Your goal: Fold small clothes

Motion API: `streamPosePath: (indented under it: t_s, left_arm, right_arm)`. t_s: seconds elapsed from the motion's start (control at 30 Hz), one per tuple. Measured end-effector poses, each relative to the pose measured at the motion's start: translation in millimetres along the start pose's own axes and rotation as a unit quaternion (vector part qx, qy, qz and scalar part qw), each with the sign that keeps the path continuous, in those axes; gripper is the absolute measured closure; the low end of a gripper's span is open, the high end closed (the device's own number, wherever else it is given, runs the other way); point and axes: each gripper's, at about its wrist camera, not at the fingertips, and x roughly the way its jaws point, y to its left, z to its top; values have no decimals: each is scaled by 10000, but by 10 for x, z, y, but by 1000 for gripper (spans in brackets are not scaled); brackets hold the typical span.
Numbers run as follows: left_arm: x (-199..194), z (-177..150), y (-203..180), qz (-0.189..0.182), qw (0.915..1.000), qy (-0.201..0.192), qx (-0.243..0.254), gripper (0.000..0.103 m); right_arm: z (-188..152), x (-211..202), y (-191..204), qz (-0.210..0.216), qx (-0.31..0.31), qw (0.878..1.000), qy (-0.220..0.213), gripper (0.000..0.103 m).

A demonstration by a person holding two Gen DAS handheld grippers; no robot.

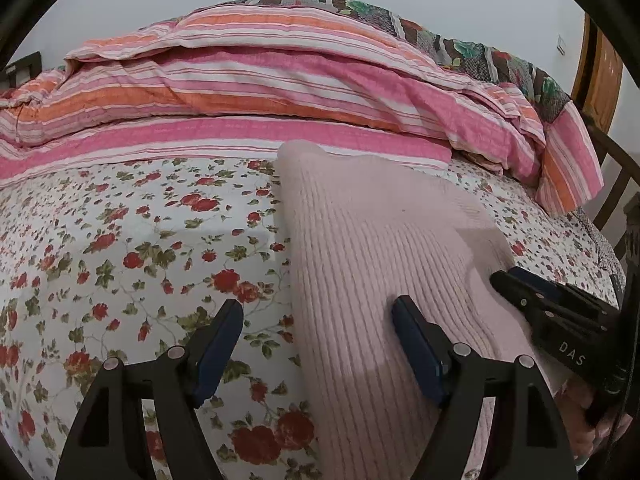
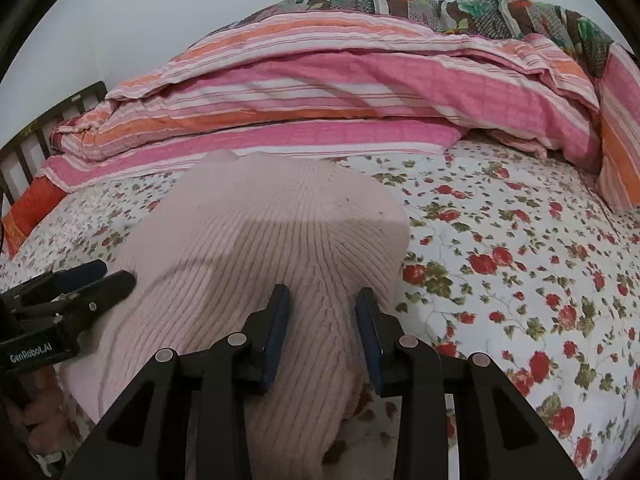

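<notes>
A pale pink ribbed knit garment (image 1: 372, 248) lies on the floral bedsheet; it also shows in the right wrist view (image 2: 256, 248). My left gripper (image 1: 318, 320) is open, its jaws straddling the garment's left edge near its near end. My right gripper (image 2: 322, 304) is open over the garment's near right part, its jaws wide with knit between them. The right gripper also shows in the left wrist view (image 1: 516, 280) at the garment's right edge. The left gripper shows in the right wrist view (image 2: 108, 276) at the garment's left edge.
A floral bedsheet (image 1: 120, 240) covers the bed. A pink and orange striped quilt (image 1: 260, 92) is bunched along the far side, with a patterned blanket (image 1: 460, 48) behind it. A dark wooden bed rail (image 2: 24, 152) stands at the left, a wooden door (image 1: 600, 76) at the right.
</notes>
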Motion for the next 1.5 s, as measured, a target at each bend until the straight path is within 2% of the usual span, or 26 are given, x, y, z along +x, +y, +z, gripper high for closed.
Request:
streamPosePath:
  t_s: [0.27,0.47,0.7,0.83,0.97,1.1,1.17,1.3,1.37,1.4,1.5]
  left_arm:
    - [-80,-38,80,-205,9992,84,-343,26]
    - [-173,-87,55,-134,9992,57,-378,26]
    - [-277,-173,128,-332,9970,214,-669,26]
    - [-430,-240,70,-217,9982,207,-521,29]
    - [-683,-265,-10,-77,9992,-42,-392,30]
    - [-1005,-240,-66,-75,9989,-252,-397,30]
    - [-1206,-226,-116,41,9986,-415,-322,29]
    - [-1568,-218,-197,286,9970,-690,-220,28]
    - [-1751,-235,-235,374,9955,-843,-206,24]
    - [-1827,-248,-250,388,9950,-897,-202,23]
    - [-2020,-285,-290,482,9939,-986,-145,17]
  right_arm:
    - [-22,-117,34,-174,26,9998,40,66]
    - [-56,-220,-36,-75,321,9993,147,63]
    - [-155,-417,71,-411,193,9988,198,63]
    - [-196,-602,76,-454,140,9987,172,62]
    - [-194,-859,68,-635,136,9979,82,60]
    - [-189,-1206,79,-747,153,9971,-76,52]
    - [-198,-1389,89,-814,177,9963,-196,51]
    - [-203,-1732,88,-891,182,9952,-363,43]
    - [-213,-1872,83,-853,214,9955,-360,31]
    - [-227,-1931,82,-837,221,9956,-360,20]
    - [-287,-2127,95,-917,134,9941,-565,9]
